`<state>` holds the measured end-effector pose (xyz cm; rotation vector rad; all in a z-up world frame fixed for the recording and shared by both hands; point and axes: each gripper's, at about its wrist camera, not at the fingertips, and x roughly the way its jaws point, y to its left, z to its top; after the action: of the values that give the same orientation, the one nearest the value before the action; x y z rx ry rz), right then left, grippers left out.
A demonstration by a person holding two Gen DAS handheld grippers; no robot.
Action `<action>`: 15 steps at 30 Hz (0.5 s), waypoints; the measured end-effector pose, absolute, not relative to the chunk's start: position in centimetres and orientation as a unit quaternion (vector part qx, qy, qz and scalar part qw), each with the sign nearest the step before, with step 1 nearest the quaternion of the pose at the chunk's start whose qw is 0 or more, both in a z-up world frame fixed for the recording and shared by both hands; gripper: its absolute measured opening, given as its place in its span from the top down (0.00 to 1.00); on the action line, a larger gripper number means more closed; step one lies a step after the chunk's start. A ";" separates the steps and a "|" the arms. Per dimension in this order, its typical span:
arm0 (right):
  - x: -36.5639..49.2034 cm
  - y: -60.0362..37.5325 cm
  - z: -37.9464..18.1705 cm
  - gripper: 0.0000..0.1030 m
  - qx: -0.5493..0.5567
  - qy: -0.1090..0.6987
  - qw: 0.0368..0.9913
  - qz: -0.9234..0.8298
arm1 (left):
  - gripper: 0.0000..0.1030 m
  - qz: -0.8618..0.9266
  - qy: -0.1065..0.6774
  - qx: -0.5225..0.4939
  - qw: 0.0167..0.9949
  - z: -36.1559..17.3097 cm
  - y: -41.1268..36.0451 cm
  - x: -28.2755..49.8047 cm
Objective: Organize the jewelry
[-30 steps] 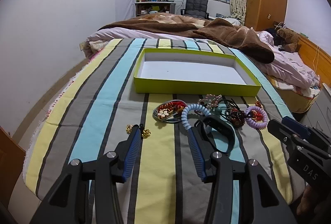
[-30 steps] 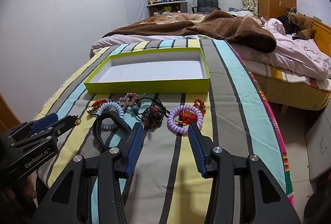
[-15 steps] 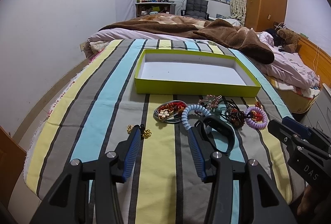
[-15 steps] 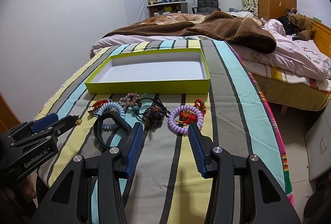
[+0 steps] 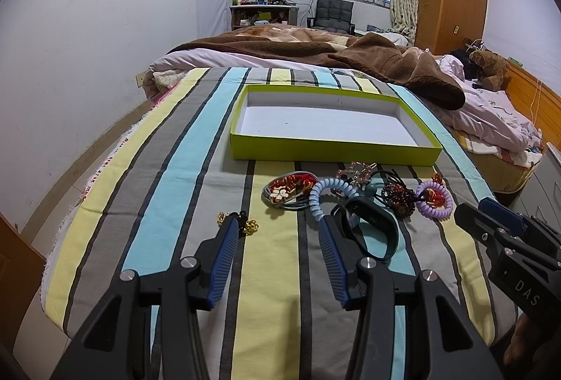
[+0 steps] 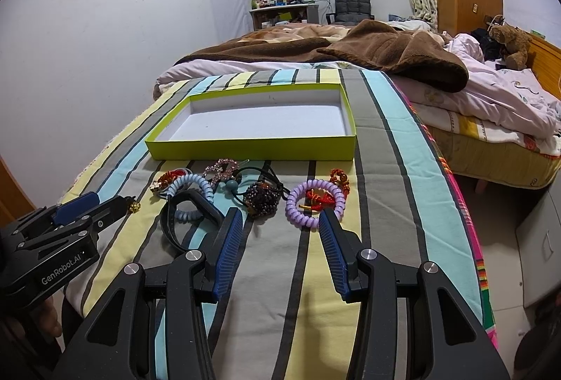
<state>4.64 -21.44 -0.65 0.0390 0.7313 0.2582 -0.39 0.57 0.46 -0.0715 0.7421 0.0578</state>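
jewelry lies in a loose row on the striped bedspread [image 6: 385,169], just before the empty green tray [image 6: 252,145]. light, soft and tangle-prone; the purple coil bracelet [image 6: 314,201] suits a rim pinch. left gripper [image 5: 278,236] and right gripper [image 6: 278,225] both gape wide, holding nothing.

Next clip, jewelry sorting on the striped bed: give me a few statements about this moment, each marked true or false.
1. The green tray holds nothing. True.
2. The right gripper is shut on the purple coil band. False: its fingers are spread and hold nothing; the band lies just ahead.
3. The jewelry lies on the striped cover, on the near side of the tray. True.
4. The left gripper is open. True.
5. The gold trinket lies inside the tray. False: it lies on the cover by the left gripper's left fingertip.
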 end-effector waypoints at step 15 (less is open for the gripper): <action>4.5 -21.4 -0.4 0.55 0.019 0.355 0.926 0.126 | 0.52 0.027 0.362 -0.033 0.931 0.4 0.5 -0.4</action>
<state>4.49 -21.36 -0.37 0.0392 0.7281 0.2592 -0.38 0.52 0.37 -0.0682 0.7419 0.0547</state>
